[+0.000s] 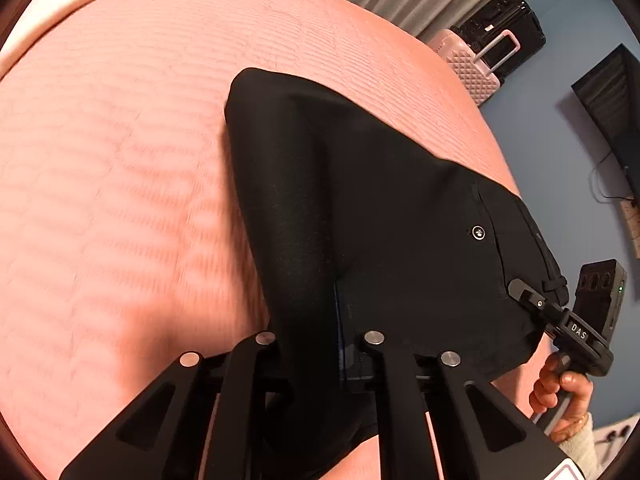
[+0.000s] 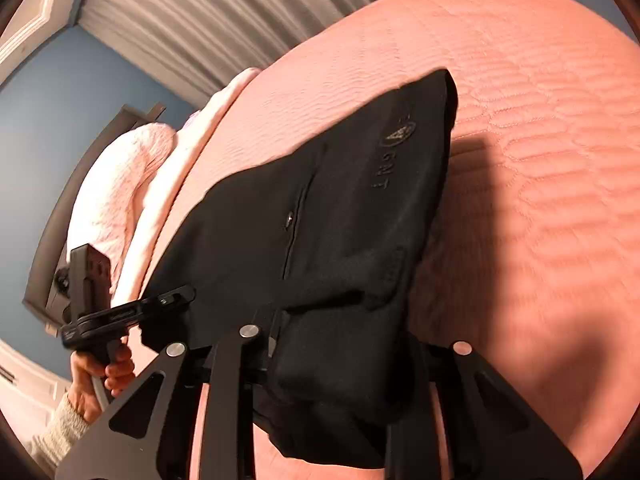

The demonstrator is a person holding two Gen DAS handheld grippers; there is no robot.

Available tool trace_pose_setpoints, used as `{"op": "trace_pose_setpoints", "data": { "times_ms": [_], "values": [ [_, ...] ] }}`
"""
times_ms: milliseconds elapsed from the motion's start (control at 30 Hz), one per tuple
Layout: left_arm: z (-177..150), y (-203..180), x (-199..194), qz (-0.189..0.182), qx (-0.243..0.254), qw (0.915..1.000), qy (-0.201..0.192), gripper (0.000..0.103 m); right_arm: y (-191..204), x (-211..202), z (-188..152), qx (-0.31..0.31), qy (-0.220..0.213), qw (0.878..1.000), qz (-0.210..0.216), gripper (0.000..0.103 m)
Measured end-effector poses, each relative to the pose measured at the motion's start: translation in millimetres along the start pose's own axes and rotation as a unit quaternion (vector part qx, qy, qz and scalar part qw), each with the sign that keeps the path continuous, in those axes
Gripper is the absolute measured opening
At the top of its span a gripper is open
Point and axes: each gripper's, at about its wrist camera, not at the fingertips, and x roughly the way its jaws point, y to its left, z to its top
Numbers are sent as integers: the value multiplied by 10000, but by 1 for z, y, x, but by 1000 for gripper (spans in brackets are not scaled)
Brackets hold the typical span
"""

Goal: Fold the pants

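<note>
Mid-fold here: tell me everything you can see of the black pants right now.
The black pants are plain, matte, soft knit-looking fabric, already folded into a tapering wedge on the pink quilted bedspread. A zip pocket, a small round metal badge and faint lettering show. The near end is lifted and bunched: the left hand-held gripper and the right hand-held gripper are each clamped on an edge; the far tip rests on the bed.

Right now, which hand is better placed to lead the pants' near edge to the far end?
Probably right: the right hand-held gripper has a thick bunch of pants between its jaws; the left hand-held gripper seems to pinch a thinner edge.
</note>
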Motion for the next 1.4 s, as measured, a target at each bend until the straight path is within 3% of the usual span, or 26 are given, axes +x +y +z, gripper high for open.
{"op": "trace_pose_setpoints", "data": {
  "times_ms": [133, 300, 333, 367, 400, 433, 500, 533, 600, 700, 800, 867, 900, 933, 1000, 1067, 1100, 1133, 1167, 1233, 1267, 1333, 1400],
  "values": [
    [-54, -1, -31, -185, -28, 9997, 164, 7, 8, -42, -50, -44, 164, 9998, 37, 21],
    [-151, 6, -50, -153, -220, 9993, 255, 10, -7, -80, -145, 210, 396, 9989, -108, 22],
    [-163, 7, -52, -95, -227, 9995, 195, 18, -10, -83, -158, 93, 432, 9988, -225, 31],
    [-174, 8, -53, 80, -161, 9998, 132, 32, -19, -85, -170, 121, 533, 9975, -442, 49],
    [-181, 11, -58, 296, -153, 9994, -26, 38, -28, -92, -176, 282, 512, 9967, -556, 56],
    [-181, 12, -65, 442, -177, 9988, -125, 38, -39, -113, -178, 539, 334, 9962, -590, 54],
    [-176, 7, -94, 1108, 8, 9929, -431, 33, -41, -149, -173, 646, -141, 9930, -983, 56],
    [-170, -4, -115, 1504, 304, 9853, -757, 33, -31, -175, -164, 381, -528, 9896, -1282, 56],
    [-155, -26, -130, 1824, 762, 9750, -1016, 35, -6, -184, -146, -118, -668, 9876, -1419, 49],
    [-119, -64, -113, 1753, 1065, 9733, -1029, 47, 34, -149, -111, -756, -568, 9889, -1147, 47],
    [-83, -73, -52, 1729, 997, 9773, -716, 51, 42, -93, -91, -1282, -372, 9827, -1284, 45],
    [-73, -39, -6, 2246, 753, 9710, -311, 53, 9, -61, -86, -1171, -26, 9760, -1837, 45],
    [-71, -22, 8, 2128, 631, 9748, -219, 53, -17, -53, -85, -912, 164, 9762, -1961, 41],
    [-71, -19, 2, 1988, 607, 9772, -427, 52, -31, -65, -84, -553, 67, 9823, -1788, 28],
    [-68, -30, -19, 2033, 811, 9739, -609, 46, -26, -97, -80, -320, -346, 9855, -1629, 31],
    [-72, -44, -49, 1895, 900, 9718, -1081, 49, -11, -117, -88, -546, -525, 9880, -1343, 31],
    [-77, -48, -55, 1839, 905, 9721, -1139, 50, -10, -118, -96, -725, -454, 9866, -1393, 30],
    [-83, -52, -51, 1882, 1039, 9712, -1022, 50, -15, -109, -105, -935, -249, 9819, -1630, 29],
    [-91, -50, -35, 2198, 1288, 9641, -748, 51, -31, -91, -117, -1044, 162, 9730, -2053, 28],
    [-110, -34, -10, 2785, 1594, 9467, -265, 50, -37, -101, -123, -765, 18, 9755, -2063, 28],
    [-119, -34, -23, 2773, 1556, 9466, -532, 46, -21, -125, -126, -713, -234, 9752, -2083, 29],
    [-135, -40, -49, 2602, 1324, 9545, -612, 46, -4, -156, -139, -837, -618, 9737, -2025, 31],
    [-162, -45, -73, 2407, 1149, 9600, -848, 52, -1, -157, -161, -1043, -368, 9726, -2044, 31]
  ]
}}
